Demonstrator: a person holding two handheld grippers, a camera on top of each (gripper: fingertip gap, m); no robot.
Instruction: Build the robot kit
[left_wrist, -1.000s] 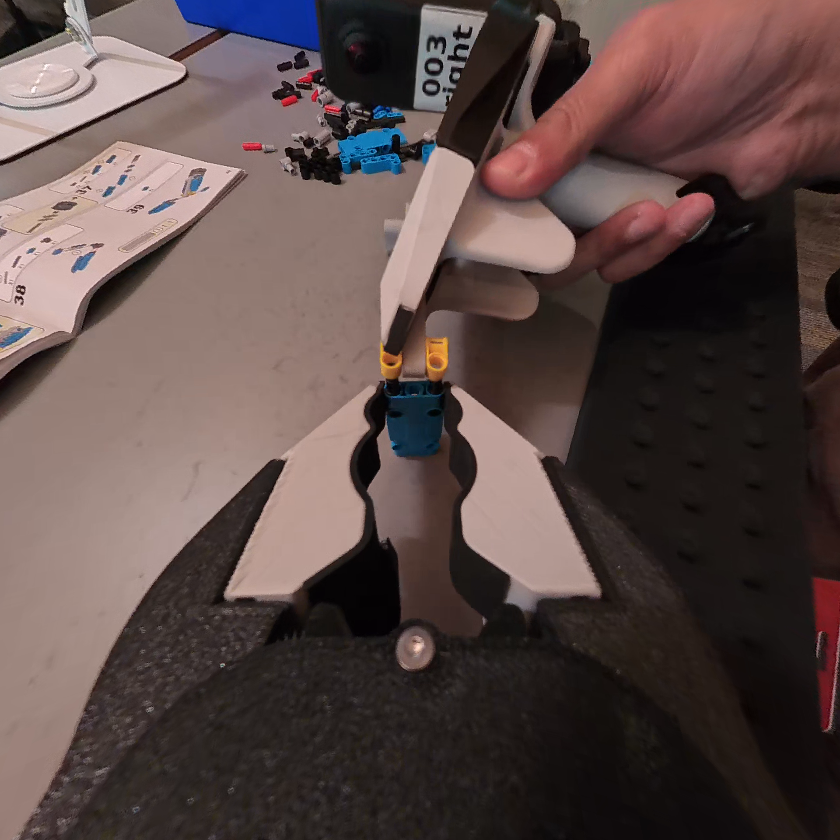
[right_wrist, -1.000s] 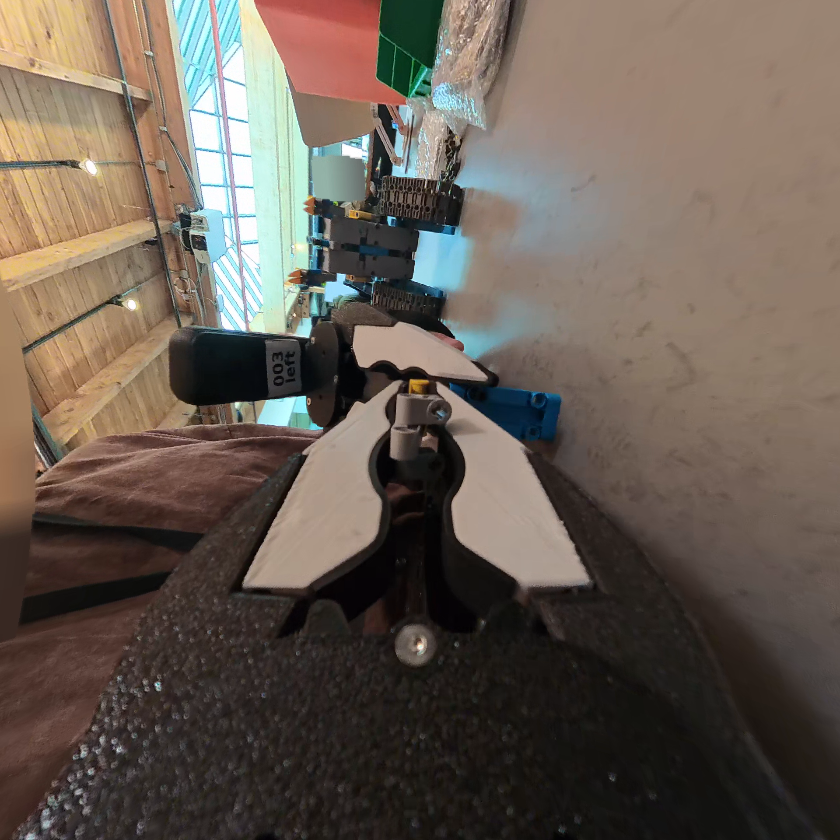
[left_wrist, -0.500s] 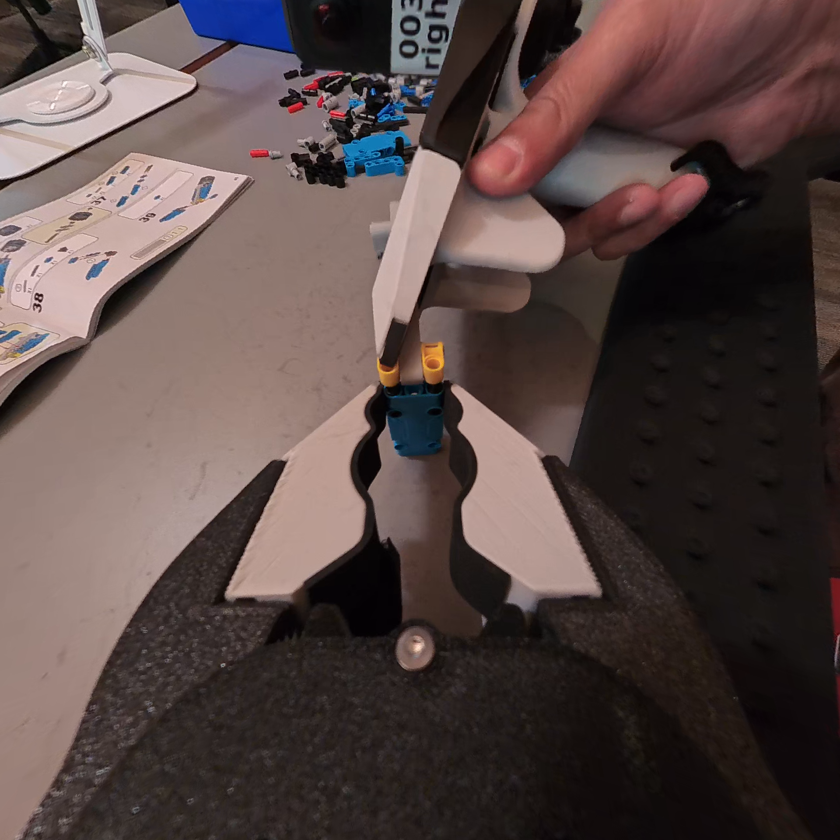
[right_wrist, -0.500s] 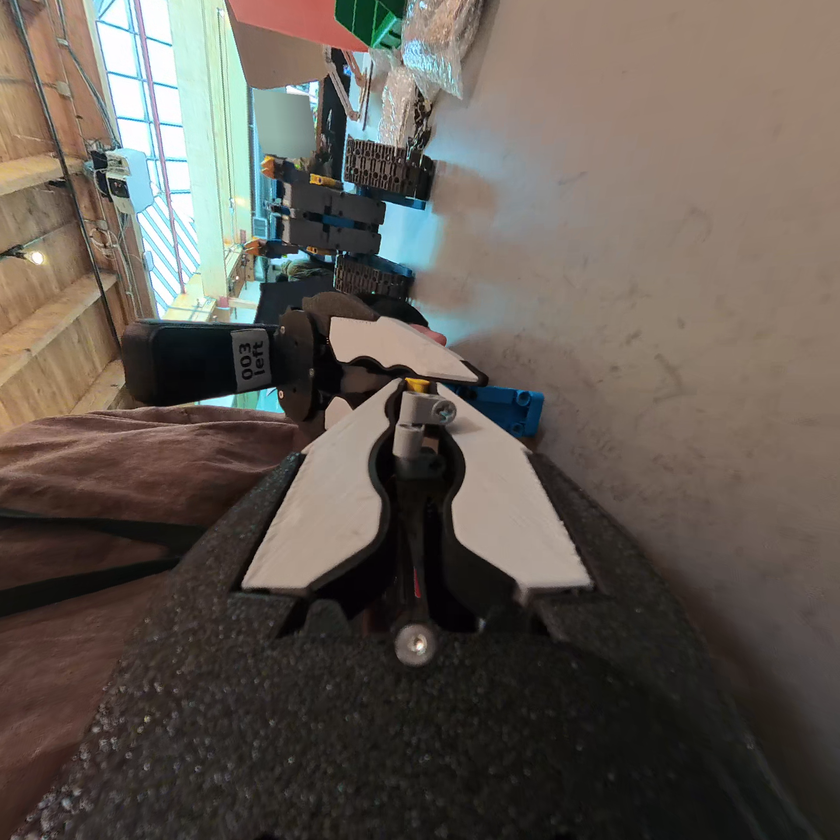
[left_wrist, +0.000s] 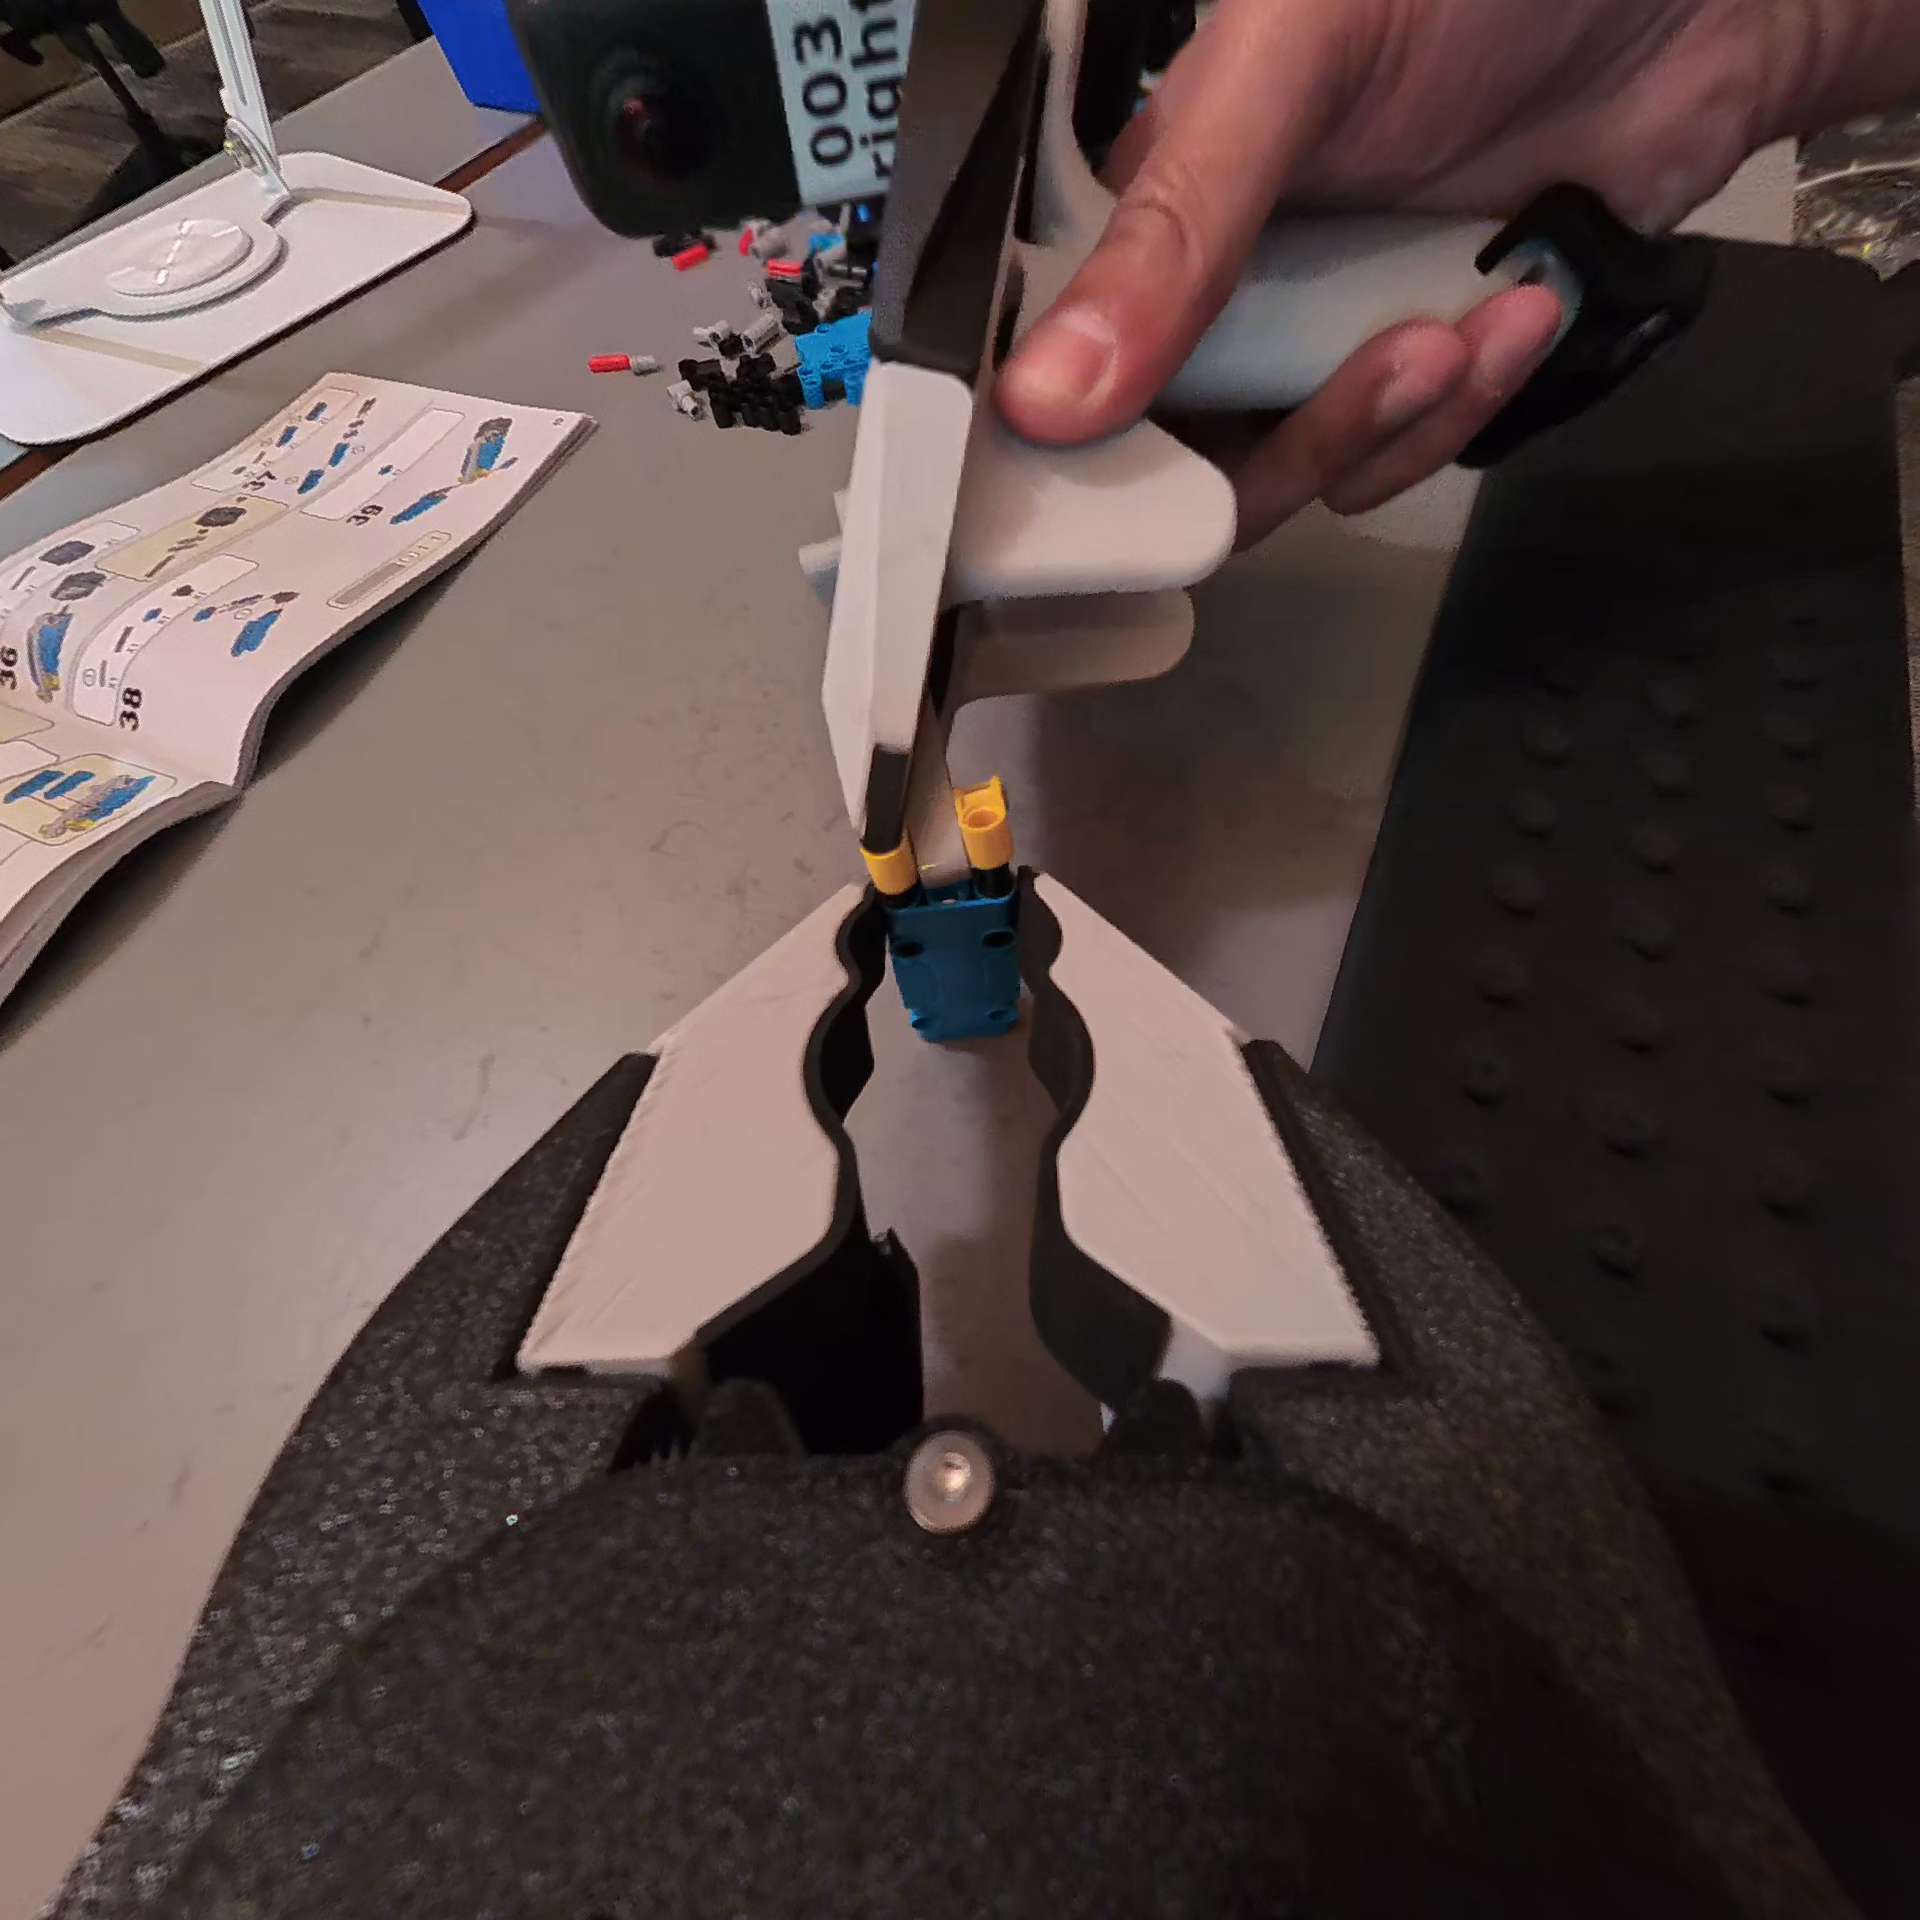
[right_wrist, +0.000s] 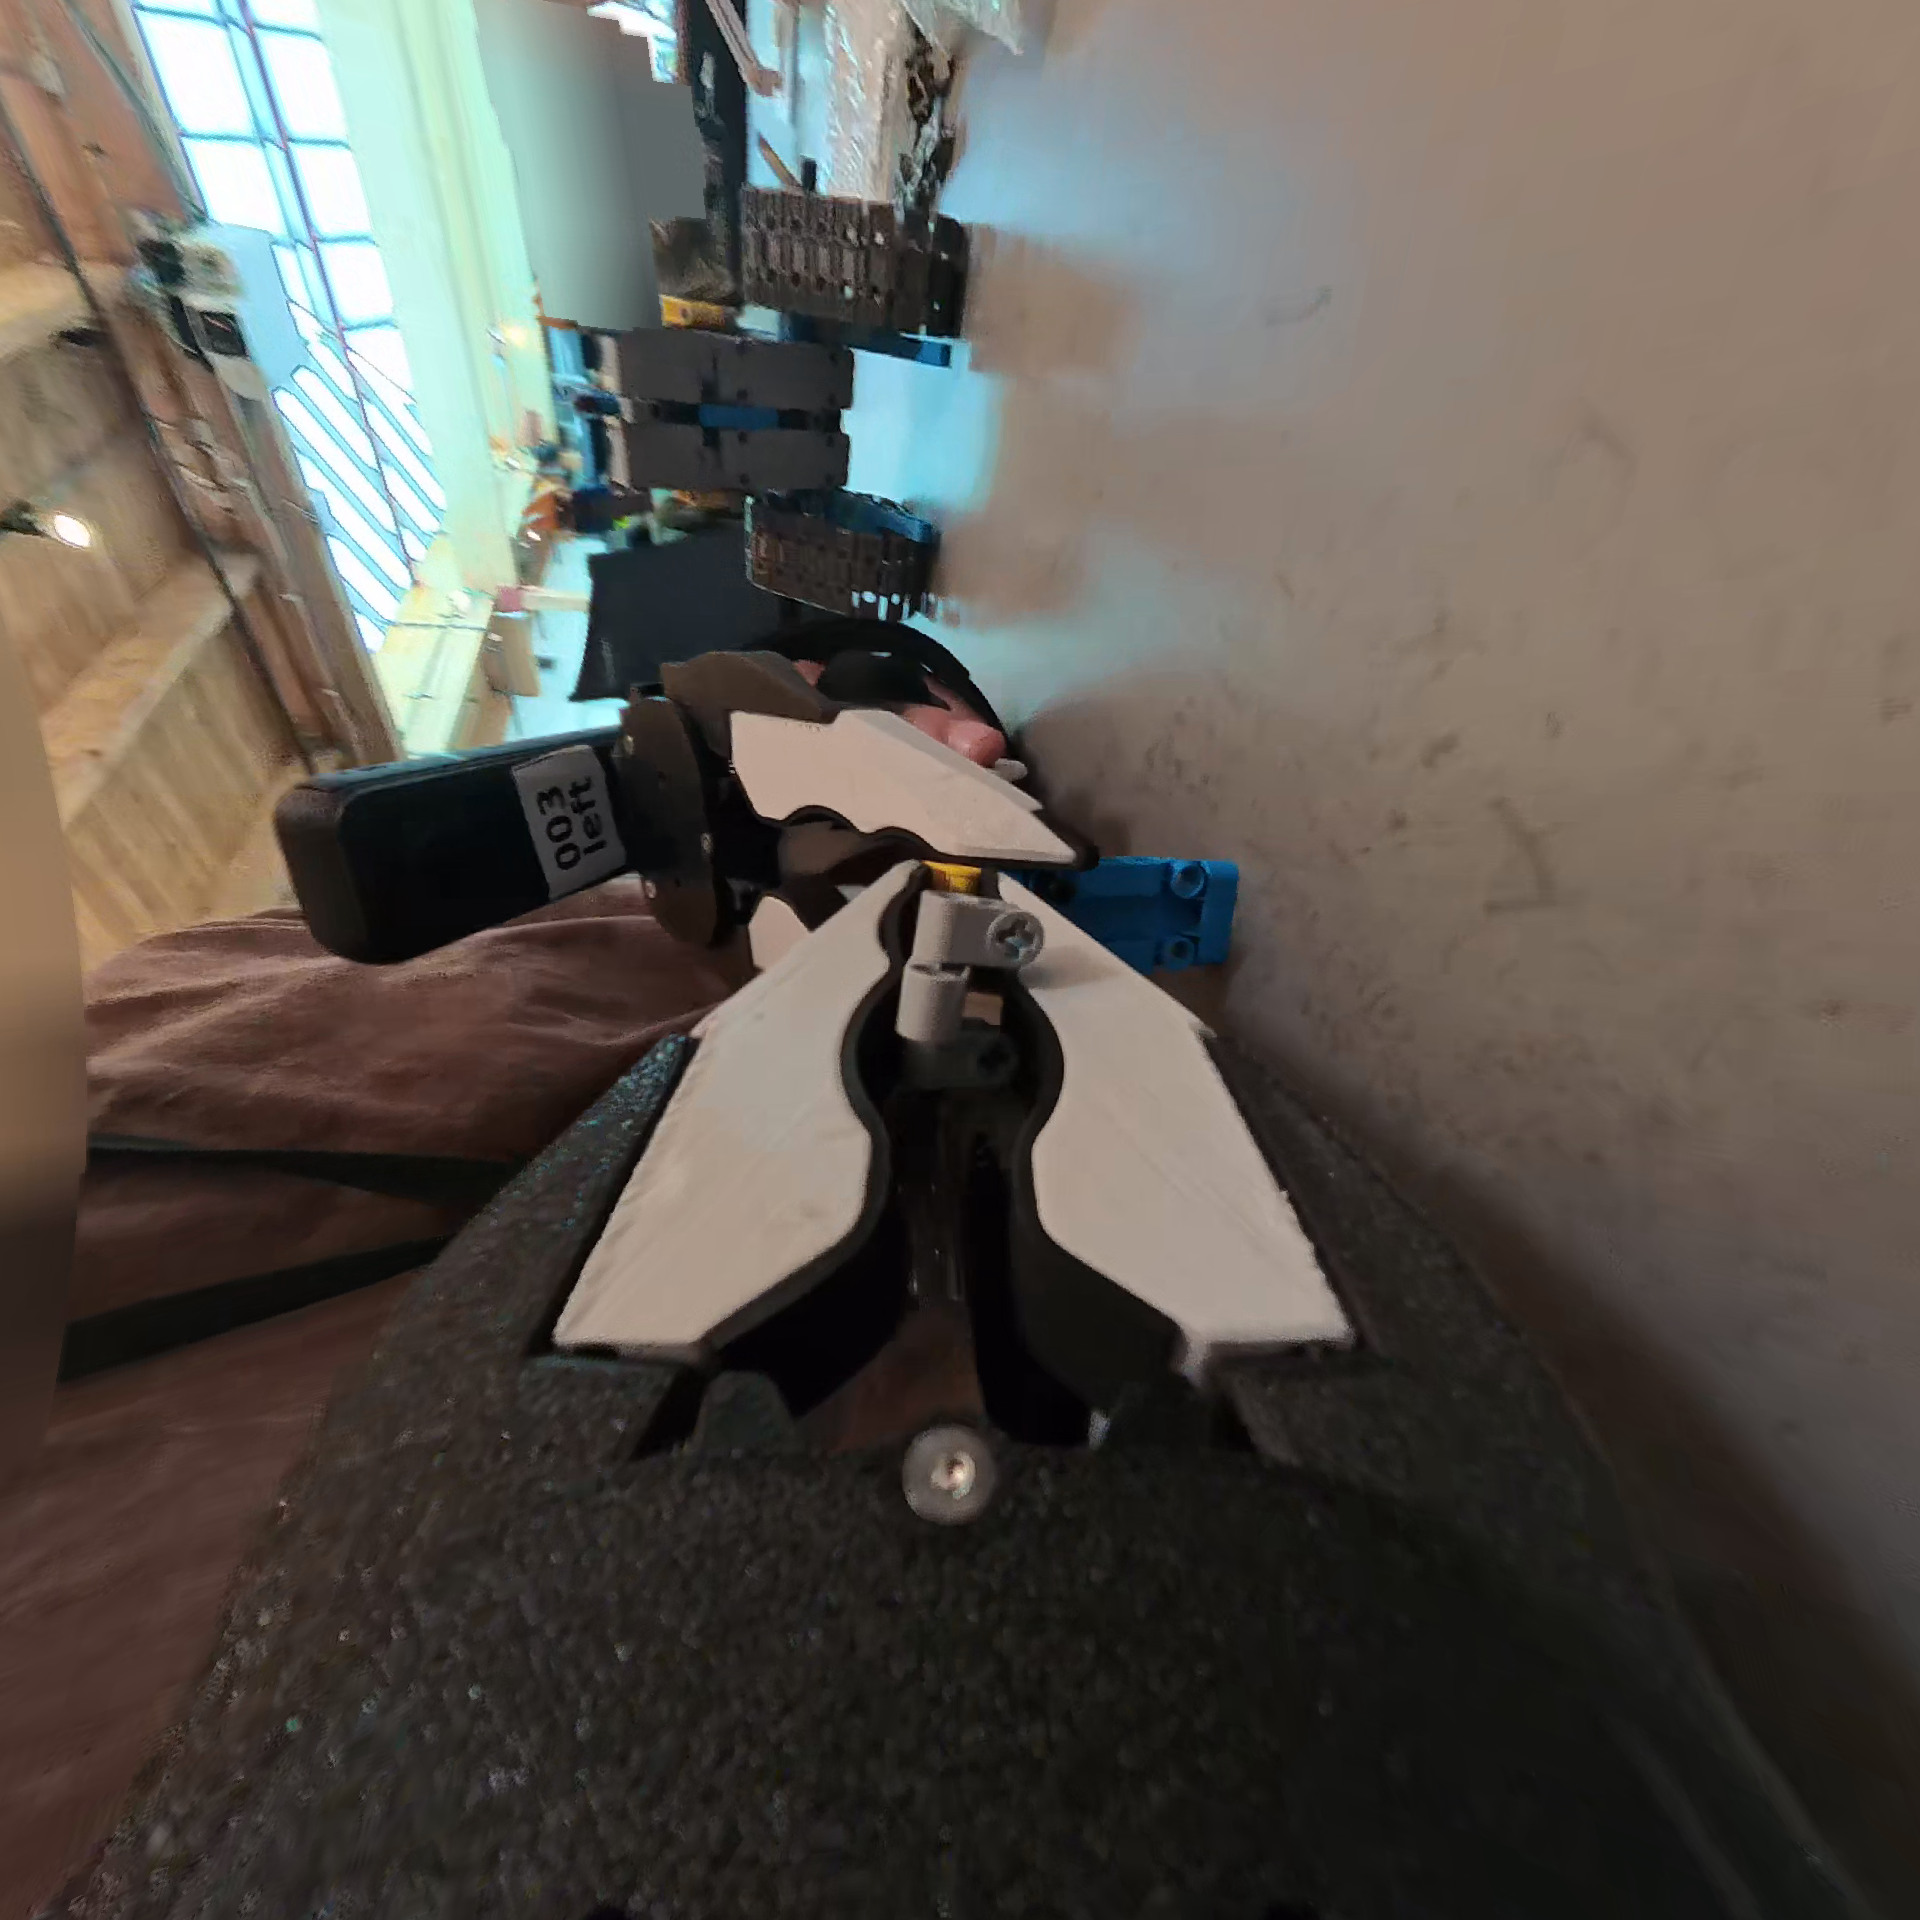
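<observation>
Gripping a blue block (left_wrist: 954, 961) between its white fingertips, the left hand-held gripper (left_wrist: 948, 935) is closed on the block's sides, just above the grey worktop (left_wrist: 436, 935). Two yellow pegs (left_wrist: 982, 821) stick out of the block's far end, side by side. The right hand-held gripper (left_wrist: 914, 821) comes down from above, held by a hand (left_wrist: 1351, 239), its tips meeting the left peg and the gap between the pegs. In the right wrist view its fingers are nearly closed on a small grey connector (right_wrist: 951, 971) with a cross-shaped hole at its tip, and the connector's end sits against a yellow peg; whether it is pushed on cannot be told. That view is turned sideways and blurred, with the worktop running up the right side and the blue block beyond the fingertips.

To the left on the worktop lies an open instruction booklet (left_wrist: 239, 582). Farther back is a scatter of small black, grey, red and blue parts (left_wrist: 758, 364), and a white stand base (left_wrist: 197, 260) sits at the far left. A black studded mat (left_wrist: 1662, 1039) lies along the right edge. A partly built black and blue model (right_wrist: 790, 416) stands far back in the right wrist view
</observation>
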